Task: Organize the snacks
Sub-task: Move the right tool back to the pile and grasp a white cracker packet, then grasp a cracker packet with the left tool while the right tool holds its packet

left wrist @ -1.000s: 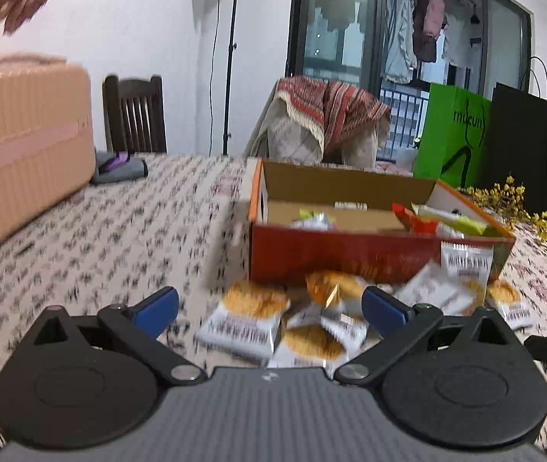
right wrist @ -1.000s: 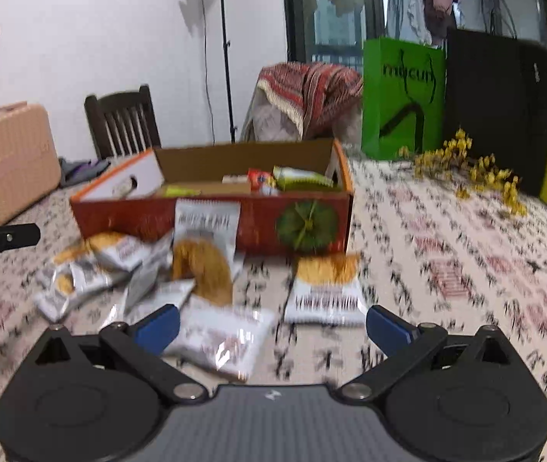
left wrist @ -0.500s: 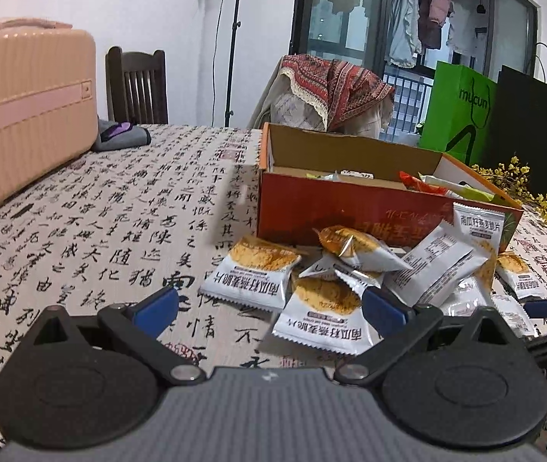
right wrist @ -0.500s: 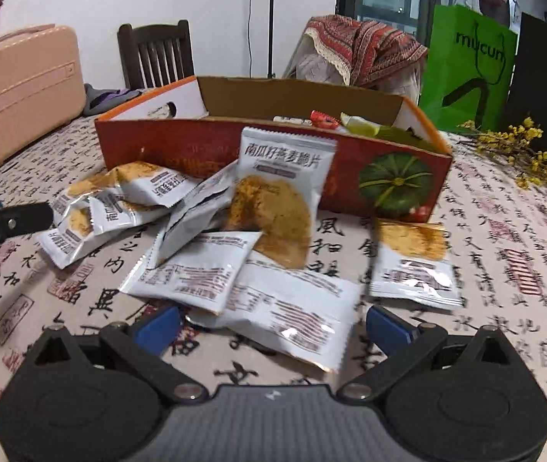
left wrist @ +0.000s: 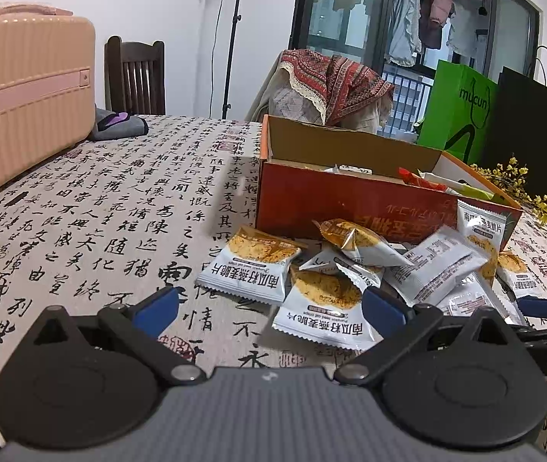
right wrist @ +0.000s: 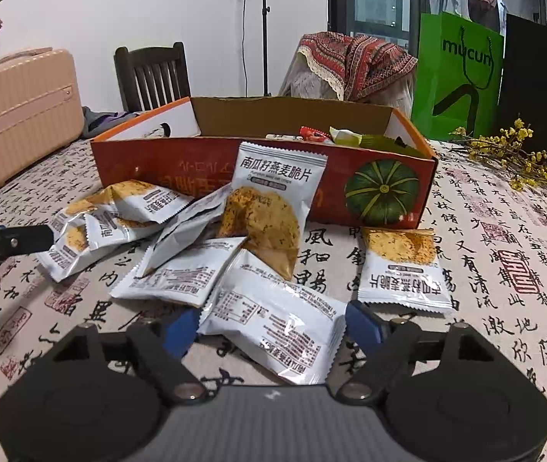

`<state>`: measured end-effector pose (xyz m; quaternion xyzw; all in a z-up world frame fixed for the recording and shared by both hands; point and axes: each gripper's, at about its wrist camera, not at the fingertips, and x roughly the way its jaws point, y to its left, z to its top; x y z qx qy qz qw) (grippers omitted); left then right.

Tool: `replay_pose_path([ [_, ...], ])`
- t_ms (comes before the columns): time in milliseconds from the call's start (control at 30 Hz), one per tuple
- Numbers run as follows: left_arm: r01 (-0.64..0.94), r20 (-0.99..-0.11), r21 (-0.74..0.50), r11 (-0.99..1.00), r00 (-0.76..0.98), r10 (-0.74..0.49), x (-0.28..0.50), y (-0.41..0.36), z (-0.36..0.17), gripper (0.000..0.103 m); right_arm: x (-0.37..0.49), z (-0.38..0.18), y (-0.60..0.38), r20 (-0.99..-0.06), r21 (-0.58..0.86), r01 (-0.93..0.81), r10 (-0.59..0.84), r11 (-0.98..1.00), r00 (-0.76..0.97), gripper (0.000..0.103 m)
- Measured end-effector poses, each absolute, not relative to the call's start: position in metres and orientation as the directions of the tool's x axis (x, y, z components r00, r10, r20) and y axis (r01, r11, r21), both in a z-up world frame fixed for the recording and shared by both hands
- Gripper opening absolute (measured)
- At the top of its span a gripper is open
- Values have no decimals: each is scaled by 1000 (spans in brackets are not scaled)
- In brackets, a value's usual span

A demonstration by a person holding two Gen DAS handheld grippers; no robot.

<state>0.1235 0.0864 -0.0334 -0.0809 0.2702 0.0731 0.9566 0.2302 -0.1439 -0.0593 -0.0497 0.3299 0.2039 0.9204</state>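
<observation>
Closing right jaws flank a packet beside bare tablecloth.

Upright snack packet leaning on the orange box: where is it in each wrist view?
Left wrist: upright packet at far right, leaning on the orange box at its right end, behind the pile.
Right wrist: the same upright packet at centre, against the box front, left of the pumpkin picture.
Shared landmark: green bag behind the box.

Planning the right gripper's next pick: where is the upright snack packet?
Right wrist view, centre: the upright snack packet leans against the red box front, atop the pile of packets.
</observation>
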Motion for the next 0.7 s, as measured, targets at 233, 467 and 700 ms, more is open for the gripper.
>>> replay_pose_path([
  [233,-189,-532,-100,977,840,108,124,84,-32,103,222,-54,-166,-585,85,-381,356,921,729,32],
  [467,-178,-540,-58,982,833,120,129,76,-28,103,215,-43,-181,-531,100,-362,358,927,768,18],
  [700,-140,-597,46,989,790,139,149,59,-31,103,210,-37,-192,-488,115,-343,354,932,798,17],
])
